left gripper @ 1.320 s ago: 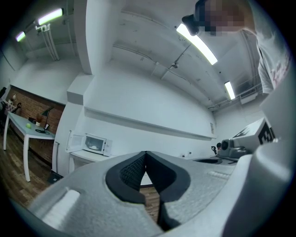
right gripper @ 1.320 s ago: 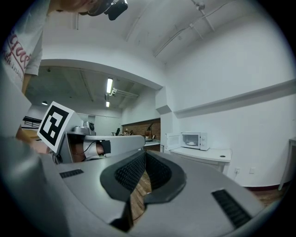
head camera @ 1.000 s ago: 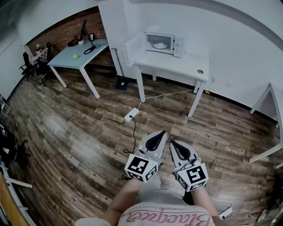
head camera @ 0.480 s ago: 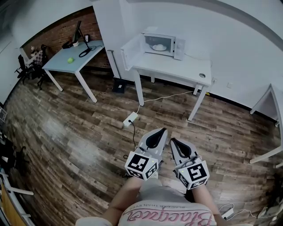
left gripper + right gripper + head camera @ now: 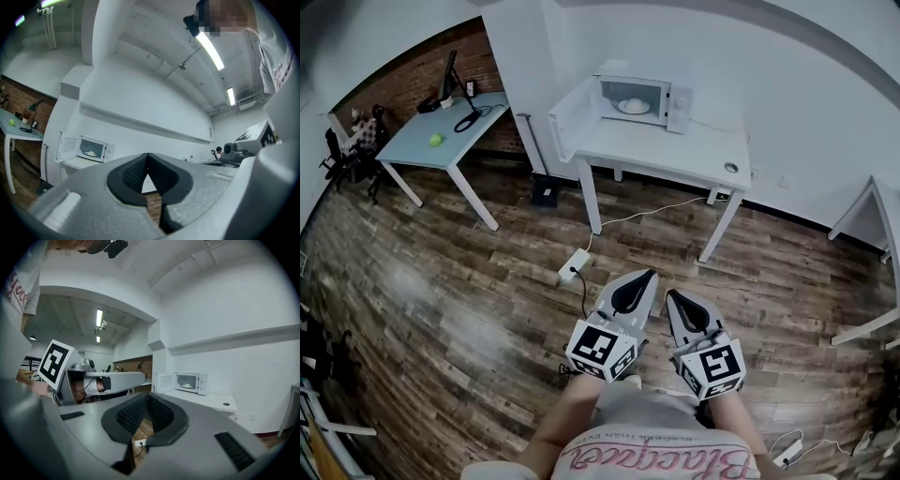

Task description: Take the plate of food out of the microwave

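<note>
A white microwave [image 5: 637,96] stands on a white table [image 5: 675,150] across the room, its door [image 5: 572,117] swung open to the left. Inside it sits a plate of food [image 5: 630,106], also small in the left gripper view [image 5: 90,153] and the right gripper view [image 5: 186,386]. My left gripper [image 5: 649,274] and right gripper [image 5: 668,293] are held side by side close to my body, far from the microwave. Both point towards it, shut, with nothing between their jaws.
A light blue desk [image 5: 441,131] with a green ball [image 5: 436,140] and a monitor stands at the back left. A power strip [image 5: 574,266] and its cable lie on the wooden floor between me and the table. Another white table [image 5: 872,216] is at the right edge.
The head view has shifted: the microwave table and blue desk now sit slightly further left and lower in the picture. Both grippers keep their place and stay shut.
</note>
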